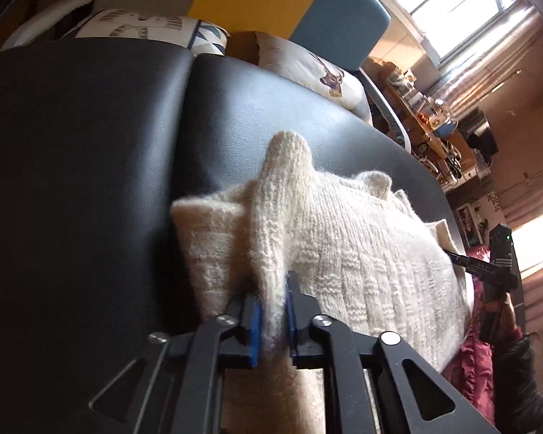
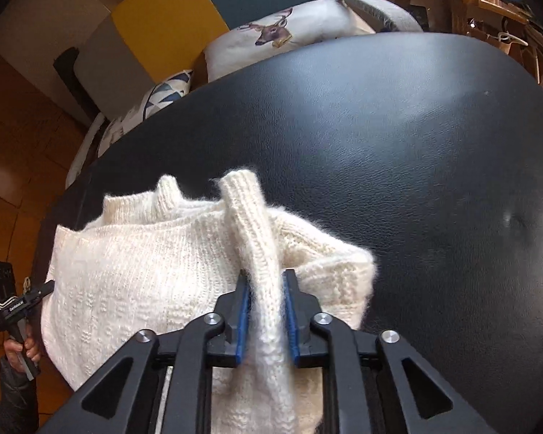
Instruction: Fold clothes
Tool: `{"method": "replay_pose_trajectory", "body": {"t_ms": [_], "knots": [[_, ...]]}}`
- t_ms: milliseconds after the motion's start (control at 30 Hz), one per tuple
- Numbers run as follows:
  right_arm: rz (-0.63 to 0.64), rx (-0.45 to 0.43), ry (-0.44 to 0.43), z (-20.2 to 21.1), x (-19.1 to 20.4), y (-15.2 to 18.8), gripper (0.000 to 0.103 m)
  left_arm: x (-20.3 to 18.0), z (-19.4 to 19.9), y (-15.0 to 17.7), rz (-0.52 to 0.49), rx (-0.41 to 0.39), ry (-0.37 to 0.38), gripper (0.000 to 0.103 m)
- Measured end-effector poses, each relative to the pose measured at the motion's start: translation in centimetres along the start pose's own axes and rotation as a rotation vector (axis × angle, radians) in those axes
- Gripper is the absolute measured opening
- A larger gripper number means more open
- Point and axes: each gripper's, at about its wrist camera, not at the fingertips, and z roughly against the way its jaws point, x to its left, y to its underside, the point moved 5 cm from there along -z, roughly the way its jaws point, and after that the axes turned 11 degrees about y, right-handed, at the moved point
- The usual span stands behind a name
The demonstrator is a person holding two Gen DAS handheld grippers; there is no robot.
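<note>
**Cream sweater, held at both ends**

Left wrist view: left claw (image 1: 274, 320) pinches a knit fold; sweater (image 1: 362, 253) spreads centre-right over the black surface (image 1: 90, 181).

Right wrist view: right claw (image 2: 266, 316) clamps another fold; sweater's bulk extends lower left.

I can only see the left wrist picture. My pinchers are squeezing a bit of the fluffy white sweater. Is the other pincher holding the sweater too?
Observer: Yes. The right gripper has its blue pads shut on a ribbed fold of the cream knitted sweater.
Operator: What is past the sweater on that side?
Observer: A wide bare stretch of the black leather-look surface, with nothing on it.
Operator: Can you see what is on the white pillow?
Observer: A deer's head with antlers is printed on the white cushion behind the black surface.
</note>
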Motion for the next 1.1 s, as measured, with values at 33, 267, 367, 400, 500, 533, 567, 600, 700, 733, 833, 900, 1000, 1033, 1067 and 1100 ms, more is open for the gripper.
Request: {"method": "replay_pose_trajectory", "body": {"t_ms": [33,267,367,400,500,533,567,600,700,733,833,900,1000,1033,1067,1100], "knots": [[0.033,-0.056,0.057,1.5,0.3,-0.3,0.022,-0.4,1.3,-0.2,-0.024,-0.042,-0.029,0.033],[0.345,-0.095,-0.040,5.0,10.2,-1.0,0.033,-12.5,-1.5,-2.3,-0.504,0.029,0.062,0.064],[0.405,-0.006,-0.047,2.3,13.2,-0.1,0.033,-15.0,-7.7,-2.3,-0.628,0.206,0.068,0.065],[0.419,0.015,-0.034,1.5,13.7,0.3,0.033,-15.1,-9.5,-2.3,-0.640,0.252,0.064,0.065],[0.416,0.033,-0.029,0.1,13.9,1.1,0.034,-14.3,-12.8,-2.3,-0.633,0.330,0.058,0.065],[0.411,0.035,-0.030,-0.3,13.8,1.3,0.034,-13.9,-13.3,-2.3,-0.619,0.344,0.064,0.065],[0.399,0.036,-0.036,-0.5,13.7,1.4,0.034,-13.5,-13.7,-2.4,-0.605,0.357,0.072,0.064],[0.376,0.037,-0.049,-0.6,13.5,1.3,0.034,-13.1,-14.2,-2.5,-0.590,0.370,0.080,0.055],[0.334,0.032,-0.066,-0.4,12.9,1.2,0.034,-13.1,-14.2,-2.5,-0.566,0.349,0.088,0.014],[0.333,0.028,-0.062,-0.3,12.9,1.2,0.034,-13.4,-13.9,-2.4,-0.563,0.329,0.087,0.008],[0.340,-0.033,-0.040,1.0,13.6,0.9,0.034,-14.0,-12.1,-3.4,-0.573,0.204,0.084,0.007],[0.331,-0.064,-0.052,1.6,14.1,0.4,0.034,-14.1,-12.0,-4.3,-0.561,0.143,0.073,0.007],[0.323,-0.063,-0.013,0.5,14.4,0.3,0.034,-13.0,-14.9,-4.8,-0.540,0.145,0.018,0.006],[0.326,-0.056,0.001,0.0,14.4,0.5,0.034,-12.4,-15.9,-4.5,-0.531,0.155,0.007,0.006],[0.333,-0.052,0.017,-0.5,14.4,0.7,0.034,-11.9,-16.6,-4.3,-0.523,0.164,0.000,0.006],[0.339,-0.046,0.028,-1.1,14.3,0.8,0.034,-11.5,-17.0,-4.3,-0.514,0.165,-0.001,0.007]]}}
